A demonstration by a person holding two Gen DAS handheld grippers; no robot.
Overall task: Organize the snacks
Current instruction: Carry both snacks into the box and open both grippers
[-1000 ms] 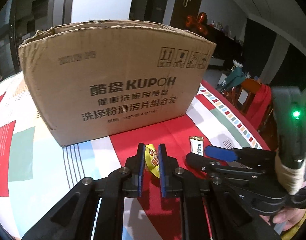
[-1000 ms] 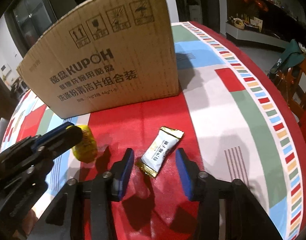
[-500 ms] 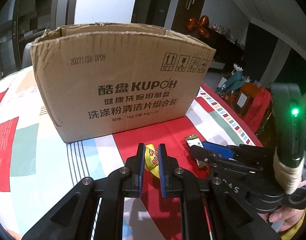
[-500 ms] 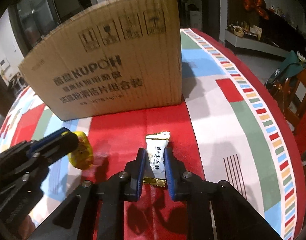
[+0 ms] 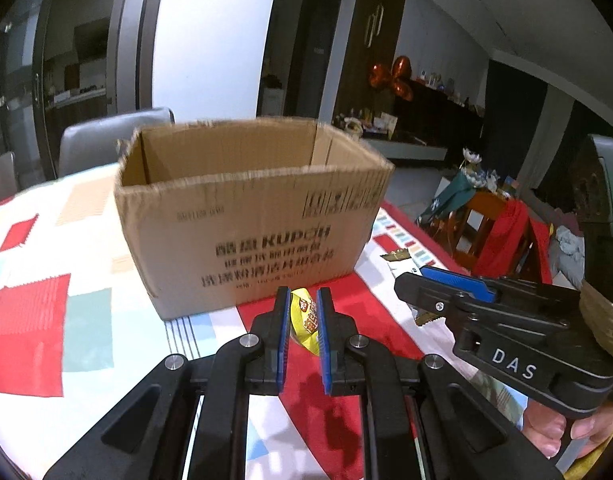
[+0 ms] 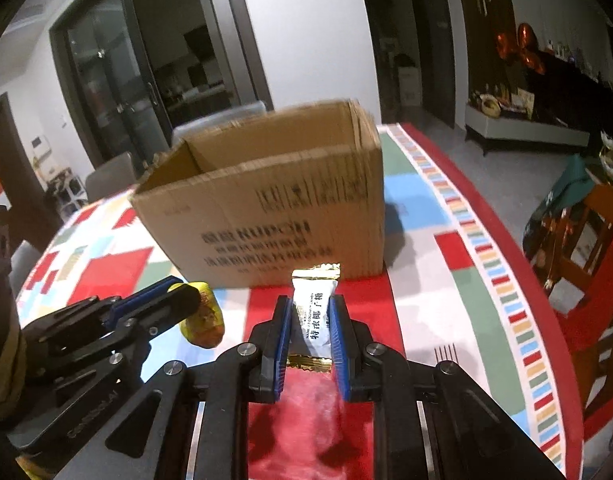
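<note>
The open brown corrugated cardboard box [image 5: 250, 216] is showing black printed lettering and handling symbols on its near wall. In front of the box, the tablecloth [image 5: 38, 320] is displaying red, pale green, light blue and white blocks, with a multicoloured dashed border to the right of the box. The black left gripper [image 5: 302, 322] is carrying blue pads around a yellow snack wrapper [image 5: 303, 316] with red print. The black right gripper [image 6: 311, 330] is showing blue pads around a white sachet [image 6: 315, 312] with gold crimped ends and dark lettering.
</note>
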